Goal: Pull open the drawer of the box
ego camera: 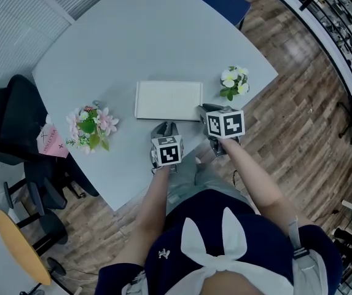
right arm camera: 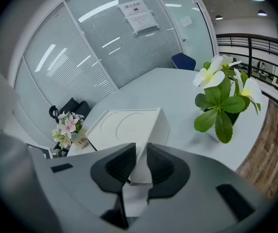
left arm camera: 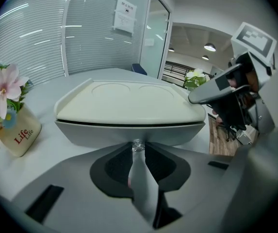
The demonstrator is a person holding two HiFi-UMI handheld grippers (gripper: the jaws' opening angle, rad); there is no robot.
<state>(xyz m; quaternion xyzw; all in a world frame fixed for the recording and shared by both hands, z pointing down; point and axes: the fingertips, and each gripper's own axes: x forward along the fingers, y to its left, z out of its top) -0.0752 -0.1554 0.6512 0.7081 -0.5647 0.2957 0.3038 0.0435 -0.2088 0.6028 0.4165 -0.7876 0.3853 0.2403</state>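
The left gripper (left arm camera: 138, 152) has its fingers (left arm camera: 117, 166) pinched on the tiny knob (left arm camera: 138, 144), and I reckon they could slip off. The right gripper (right arm camera: 139, 152) clamps the box (right arm camera: 129, 125) by its corner; if that hold loosens, the box slides.

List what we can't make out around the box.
Inside of drawer: shown in no view.
Shape of knob: head view, behind left gripper; left gripper view, pads cover all but its tip.
Near corner of box: right gripper view, covered by right gripper pads.
Print on wall notice: too small, both gripper views.
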